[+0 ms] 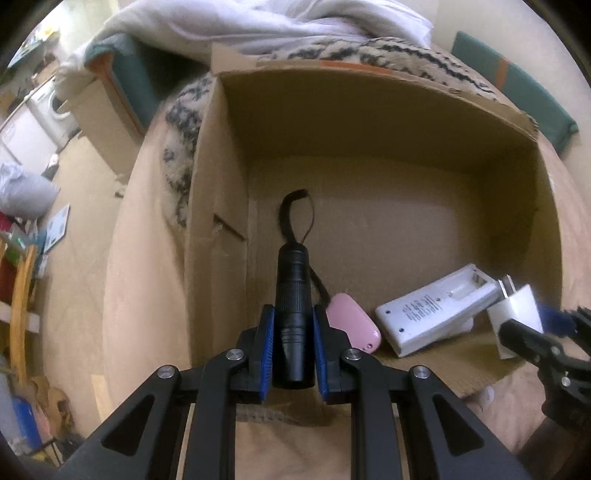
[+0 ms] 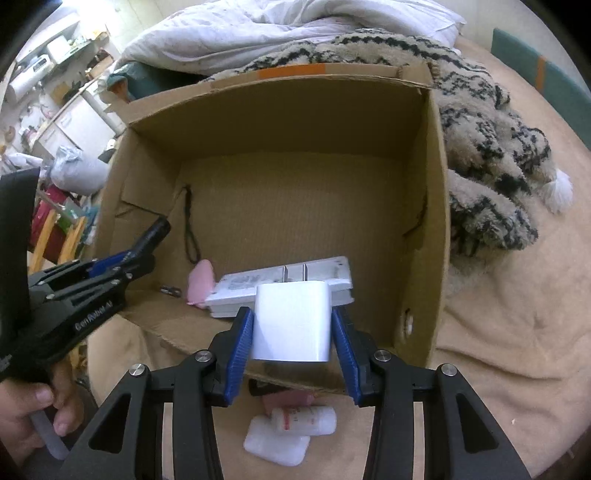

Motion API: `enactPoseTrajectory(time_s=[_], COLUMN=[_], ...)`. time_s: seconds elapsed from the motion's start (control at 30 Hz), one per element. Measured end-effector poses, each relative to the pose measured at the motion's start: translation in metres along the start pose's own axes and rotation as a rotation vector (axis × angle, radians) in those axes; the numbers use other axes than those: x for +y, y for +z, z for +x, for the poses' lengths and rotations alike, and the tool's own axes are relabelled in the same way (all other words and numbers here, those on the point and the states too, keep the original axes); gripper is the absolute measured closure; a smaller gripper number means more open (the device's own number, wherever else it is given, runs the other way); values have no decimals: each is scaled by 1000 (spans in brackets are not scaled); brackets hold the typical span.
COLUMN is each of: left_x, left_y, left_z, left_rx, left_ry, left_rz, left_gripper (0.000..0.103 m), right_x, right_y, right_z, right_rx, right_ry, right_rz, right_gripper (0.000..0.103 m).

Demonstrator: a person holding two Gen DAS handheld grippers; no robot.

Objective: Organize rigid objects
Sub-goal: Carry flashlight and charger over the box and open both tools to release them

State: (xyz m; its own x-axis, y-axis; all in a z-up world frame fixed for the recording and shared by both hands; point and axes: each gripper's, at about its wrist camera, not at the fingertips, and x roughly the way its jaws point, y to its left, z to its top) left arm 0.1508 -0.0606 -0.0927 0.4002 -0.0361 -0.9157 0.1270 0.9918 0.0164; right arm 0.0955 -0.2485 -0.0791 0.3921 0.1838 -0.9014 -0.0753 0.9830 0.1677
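My left gripper (image 1: 293,314) is shut on a black flashlight (image 1: 293,302) with a wrist strap, held over the near left corner of an open cardboard box (image 1: 369,107). My right gripper (image 2: 293,314) is shut on a white plug adapter (image 2: 291,321), prongs pointing forward, above the box's (image 2: 280,99) near edge. On the box floor lie a pink oval object (image 1: 352,326) and a white battery charger (image 1: 432,308), also seen as the pink object (image 2: 201,282) and charger (image 2: 288,282). The left gripper (image 2: 147,240) with the flashlight (image 2: 157,229) shows at the left in the right wrist view.
The box stands on a beige bed cover (image 2: 517,332) beside a patterned fuzzy blanket (image 2: 487,147) and a white duvet (image 2: 258,29). Two small white bottles (image 2: 295,432) and a pink item lie in front of the box. A hand (image 2: 26,410) holds the left tool. Cluttered floor lies left.
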Motion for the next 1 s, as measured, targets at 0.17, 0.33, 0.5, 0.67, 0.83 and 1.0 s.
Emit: enactPoseTrajectory(time_s=[0.17, 0.33, 0.5, 0.67, 0.83, 1.0], left_x=[-1, -3, -2, -4, -12, -13], left_y=[-1, -2, 0, -2, -4, -7], left_z=[3, 4, -1, -10, -18, -25], left_rx=[8, 20, -8, -30, -59, -79], left_ry=[4, -6, 20, -11, -5, -7], left_rz=[-6, -13, -13, -12, 17, 23], left_gripper=[86, 86, 84, 52, 39, 39], right_x=[-3, -4, -11, -16, -17, -15], right_y=[0, 7, 14, 18, 20, 19], right_z=[2, -5, -19, -23, -27, -31], right_rx=[-7, -43, -120, -142, -160, -173], right_ry=[-76, -88, 6, 99, 134, 148], right_rz=[-6, 6, 73, 134, 145, 145], right_gripper=[57, 57, 32, 13, 4, 4])
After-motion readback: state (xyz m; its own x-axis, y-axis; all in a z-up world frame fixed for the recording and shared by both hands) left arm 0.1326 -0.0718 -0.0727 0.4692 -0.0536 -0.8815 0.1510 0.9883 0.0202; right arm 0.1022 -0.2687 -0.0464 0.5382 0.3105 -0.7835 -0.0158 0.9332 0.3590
